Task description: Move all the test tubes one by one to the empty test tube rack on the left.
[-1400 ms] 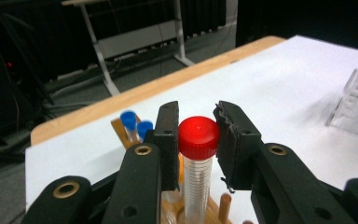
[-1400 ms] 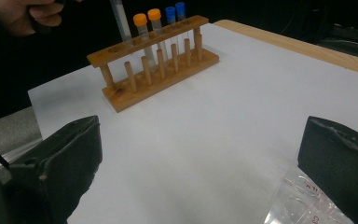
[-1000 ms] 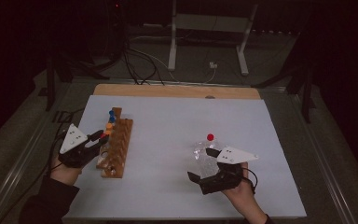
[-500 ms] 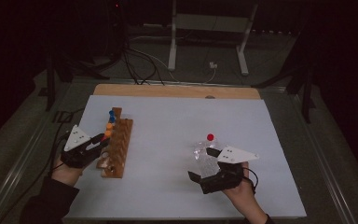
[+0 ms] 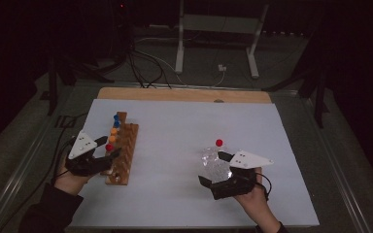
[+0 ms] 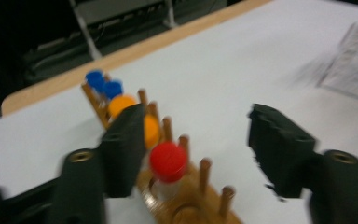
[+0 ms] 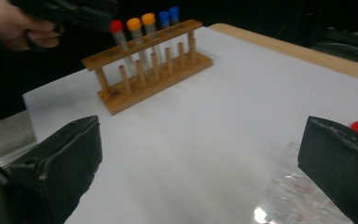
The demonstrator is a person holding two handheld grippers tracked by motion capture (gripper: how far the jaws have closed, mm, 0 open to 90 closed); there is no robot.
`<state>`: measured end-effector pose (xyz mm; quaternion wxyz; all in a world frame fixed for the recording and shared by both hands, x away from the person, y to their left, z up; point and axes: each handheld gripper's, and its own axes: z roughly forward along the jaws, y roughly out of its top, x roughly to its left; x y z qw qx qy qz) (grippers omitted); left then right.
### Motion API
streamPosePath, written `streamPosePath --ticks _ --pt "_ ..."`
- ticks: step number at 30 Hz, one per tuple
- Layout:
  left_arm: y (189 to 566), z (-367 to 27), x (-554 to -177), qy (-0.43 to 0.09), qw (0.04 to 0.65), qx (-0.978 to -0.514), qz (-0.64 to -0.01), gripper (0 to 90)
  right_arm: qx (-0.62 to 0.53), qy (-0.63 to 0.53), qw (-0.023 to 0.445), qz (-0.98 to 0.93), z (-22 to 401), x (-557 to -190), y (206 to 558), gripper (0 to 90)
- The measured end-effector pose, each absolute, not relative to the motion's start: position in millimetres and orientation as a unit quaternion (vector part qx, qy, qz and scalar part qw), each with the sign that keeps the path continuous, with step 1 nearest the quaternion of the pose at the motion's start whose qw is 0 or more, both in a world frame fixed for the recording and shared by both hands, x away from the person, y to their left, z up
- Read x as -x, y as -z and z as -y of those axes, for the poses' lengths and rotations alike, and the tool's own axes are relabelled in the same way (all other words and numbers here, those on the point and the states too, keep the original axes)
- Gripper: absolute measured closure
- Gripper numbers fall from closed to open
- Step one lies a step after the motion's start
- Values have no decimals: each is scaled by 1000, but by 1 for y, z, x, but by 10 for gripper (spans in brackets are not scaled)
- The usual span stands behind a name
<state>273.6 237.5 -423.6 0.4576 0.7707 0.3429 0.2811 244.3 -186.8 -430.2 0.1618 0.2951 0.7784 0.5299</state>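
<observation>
Tubes in the wooden rack: two blue-capped, two orange, one red; both grippers released.

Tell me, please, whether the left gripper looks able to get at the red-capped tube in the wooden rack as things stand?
Probably yes: the left gripper is open, and the red-capped tube stands between its jaws, nothing blocking.

Both tools agape, low.
</observation>
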Motion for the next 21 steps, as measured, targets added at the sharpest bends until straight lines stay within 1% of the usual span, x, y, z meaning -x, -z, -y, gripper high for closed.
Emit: streamPosePath --ticks 3,4,6,7,9,14,16,17,18,21 --pt "417 -233 -268 -266 485 -764 -331 158 -302 -529 176 -773 194 -248 428 0" --pt "416 -231 -267 -263 493 -762 -327 155 -305 -528 180 -771 197 -250 428 0" --pt "414 -227 -265 -244 510 -762 -315 84 -316 -523 191 -768 203 -255 429 0" --pt "413 -225 -264 -240 514 -762 -314 79 -320 -520 194 -768 206 -258 430 0" --pt "413 -220 -262 -230 521 -764 -302 25 -324 -510 205 -770 211 -264 433 0" --pt "413 -211 -259 -221 527 -770 -285 17 -336 -486 202 -781 217 -281 445 3" --pt "414 -209 -258 -222 527 -770 -283 17 -344 -477 201 -784 218 -288 452 126" --pt "414 -208 -258 -218 529 -771 -280 17 -349 -470 201 -785 218 -292 455 164" --pt "414 -208 -257 -217 529 -772 -278 17 -351 -463 200 -789 218 -296 458 165" --pt "414 -206 -257 -216 528 -773 -276 17 -365 -446 201 -792 219 -307 465 235"
